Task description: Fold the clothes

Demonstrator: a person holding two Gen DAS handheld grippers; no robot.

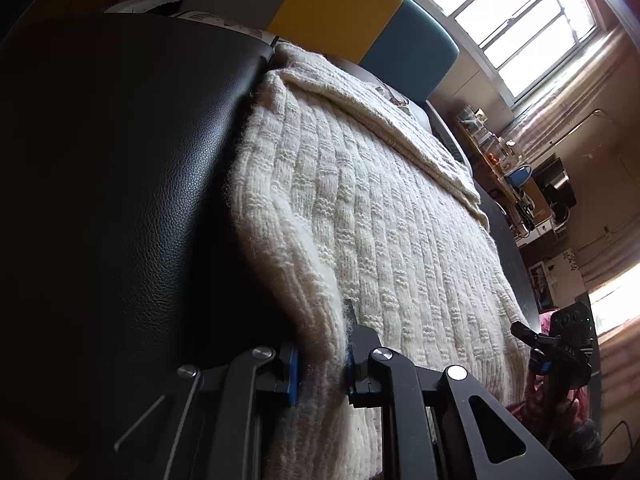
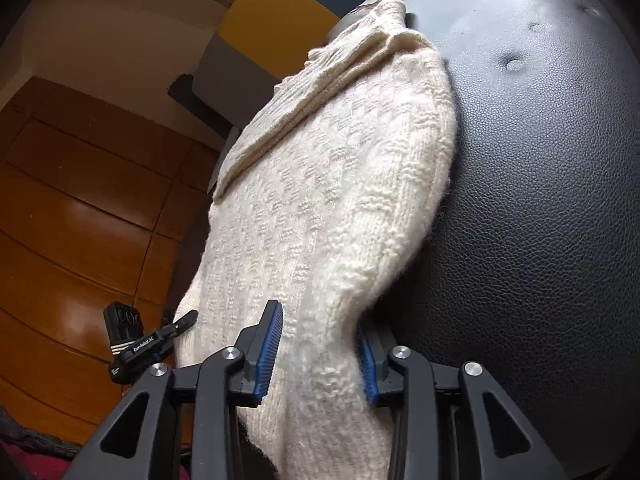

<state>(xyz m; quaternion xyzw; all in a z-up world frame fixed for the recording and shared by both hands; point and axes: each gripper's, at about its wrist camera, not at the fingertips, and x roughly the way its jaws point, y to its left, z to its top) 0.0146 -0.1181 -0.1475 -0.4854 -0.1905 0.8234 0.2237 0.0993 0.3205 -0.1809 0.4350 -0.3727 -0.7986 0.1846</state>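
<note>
On a black leather seat (image 1: 120, 184) lies a cream knitted sweater (image 1: 360, 220), spread flat, with its near edge hanging toward both cameras. At the far end of the sweater a part of it is folded over the body, and it makes a thick double layer with a ribbed border.

The left gripper (image 1: 322, 364) is at the near left edge of the sweater. Its two fingers with blue pads stand close to each other, and a thick fold of the knit sits between them; the fabric touches both pads, so the fingers hold the sweater edge. In the right wrist view this same gripper (image 2: 188, 320) shows at the left side, with its tip against the sweater border, above a brown wooden floor (image 2: 80, 200).

The right gripper (image 2: 320, 356) is at the near right edge of the sweater. Its fingers are at a middle width, and a rolled portion of the knit fills the space between the blue pads, touching both. In the left wrist view the right gripper (image 1: 524, 332) shows at the near right corner of the sweater.

Behind the seat there is a yellow and blue cushion (image 1: 360, 12). Far to the right a bright window (image 1: 512, 20) and a cluttered desk (image 1: 512, 176) are seen.
</note>
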